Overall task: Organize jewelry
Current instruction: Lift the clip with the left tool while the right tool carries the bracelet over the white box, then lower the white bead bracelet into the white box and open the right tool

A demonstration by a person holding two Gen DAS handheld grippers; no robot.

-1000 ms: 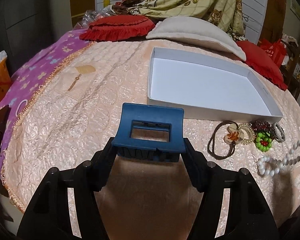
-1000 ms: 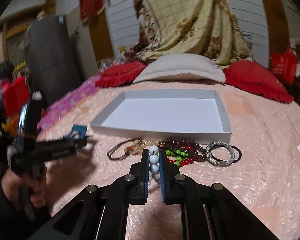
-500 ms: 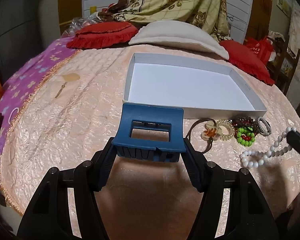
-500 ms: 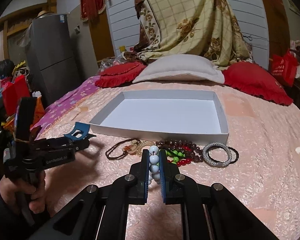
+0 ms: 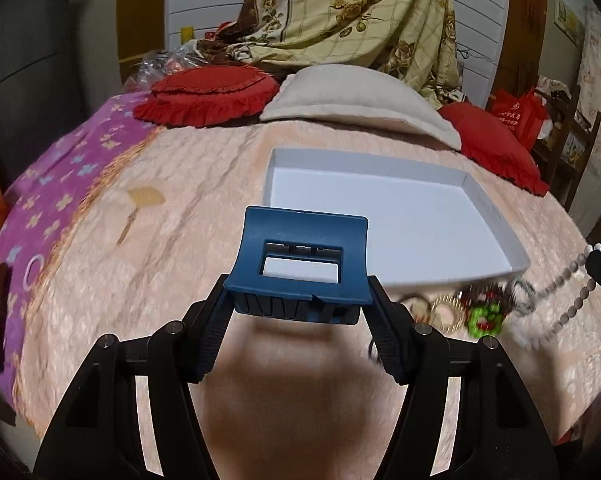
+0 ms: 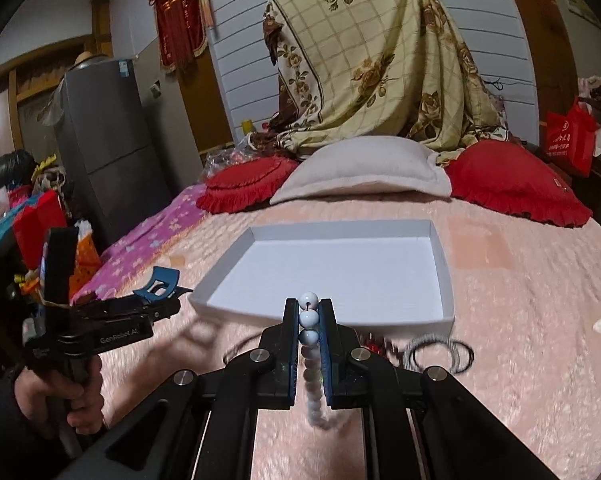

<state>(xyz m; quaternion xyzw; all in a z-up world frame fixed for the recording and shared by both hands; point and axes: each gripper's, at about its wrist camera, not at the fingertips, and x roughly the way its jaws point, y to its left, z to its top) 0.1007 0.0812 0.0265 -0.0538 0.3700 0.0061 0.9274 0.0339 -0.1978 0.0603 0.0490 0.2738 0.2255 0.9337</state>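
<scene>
Both hands have lifted: left gripper (image 5: pixel 298 304) clamps the blue hair claw (image 5: pixel 300 268), right gripper (image 6: pixel 309 312) pinches the white bead necklace (image 6: pixel 308 320); you're mid-carry, so next reach over the white box (image 6: pixel 444 280) and let go.

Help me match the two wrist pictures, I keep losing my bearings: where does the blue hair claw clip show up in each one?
Left wrist view: the blue hair claw clip sits at centre, clamped in the left tongs, overlapping the near edge of the tray.
Right wrist view: the clip is small at the left edge, at the tip of the left tongs.
Shared landmark: the white tray on the peach bedspread.
</scene>
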